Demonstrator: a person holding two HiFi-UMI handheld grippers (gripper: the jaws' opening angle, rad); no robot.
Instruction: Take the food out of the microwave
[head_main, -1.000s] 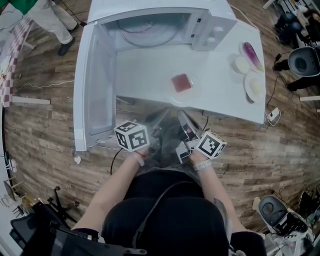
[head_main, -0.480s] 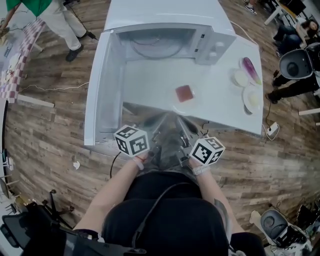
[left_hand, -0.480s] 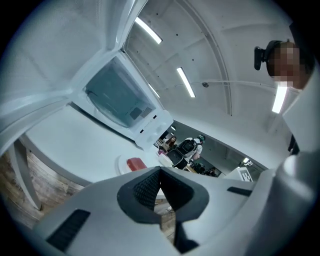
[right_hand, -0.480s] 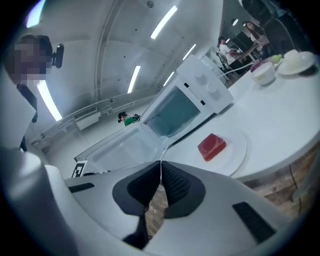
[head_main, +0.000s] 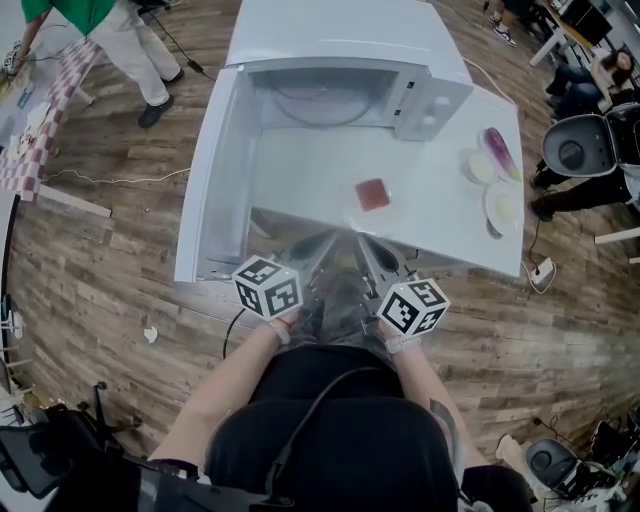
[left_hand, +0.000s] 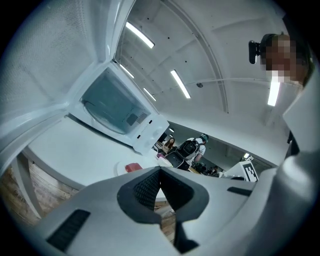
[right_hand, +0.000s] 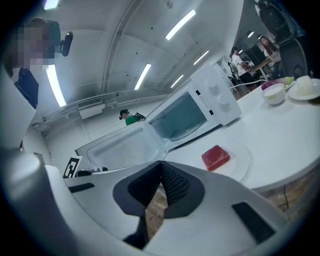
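The food, a red block, lies on a pale plate on the white table, in front of the microwave. The microwave's door hangs wide open to the left, and its glass turntable shows bare. Both grippers hover side by side at the table's front edge, short of the plate. My left gripper is shut with nothing in it; its pads meet. My right gripper is shut and empty too. In the right gripper view the red block sits just ahead and to the right.
At the table's right end stand a small bowl, a purple item and a plate. A person in a green top stands on the wood floor at the back left. Chairs and seated people are at the right.
Both grippers have risen a little and rolled, the right one more; their marker cubes now face differently. The red block and plate stay put on the table.
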